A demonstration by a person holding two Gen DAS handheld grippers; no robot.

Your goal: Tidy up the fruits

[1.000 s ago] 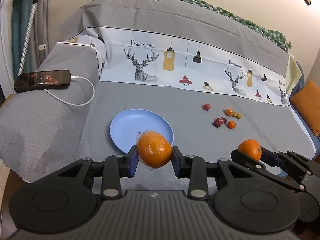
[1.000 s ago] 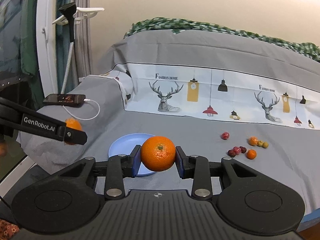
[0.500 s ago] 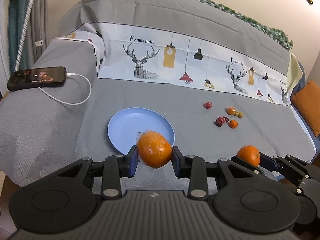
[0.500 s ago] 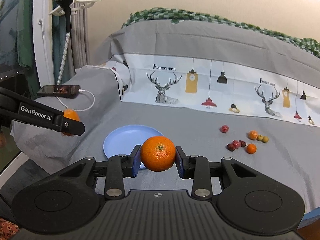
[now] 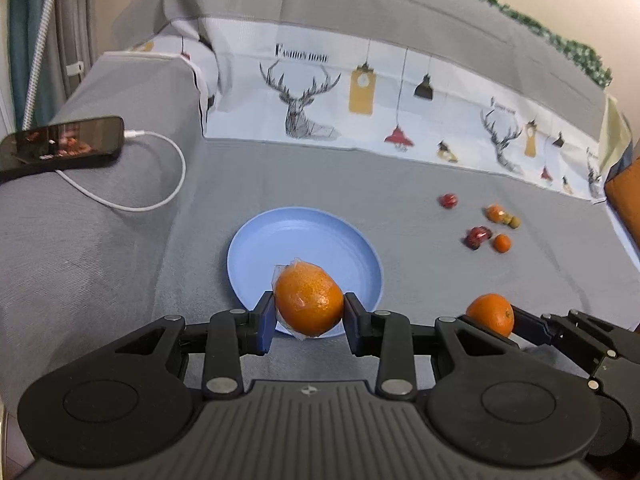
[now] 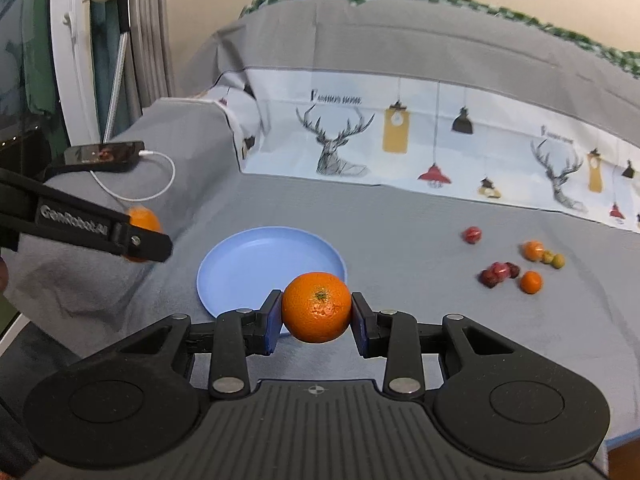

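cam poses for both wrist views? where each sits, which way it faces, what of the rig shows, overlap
Left wrist: on the left gripper, facing its wrapped orange and the blue plate; the right gripper enters at right.
Right wrist: on the right gripper, facing its bare orange; the left gripper enters at left.
Shared: plate, phone, small fruits, grey sofa cover.

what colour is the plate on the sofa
Light blue. The plate shows best in the left wrist view.
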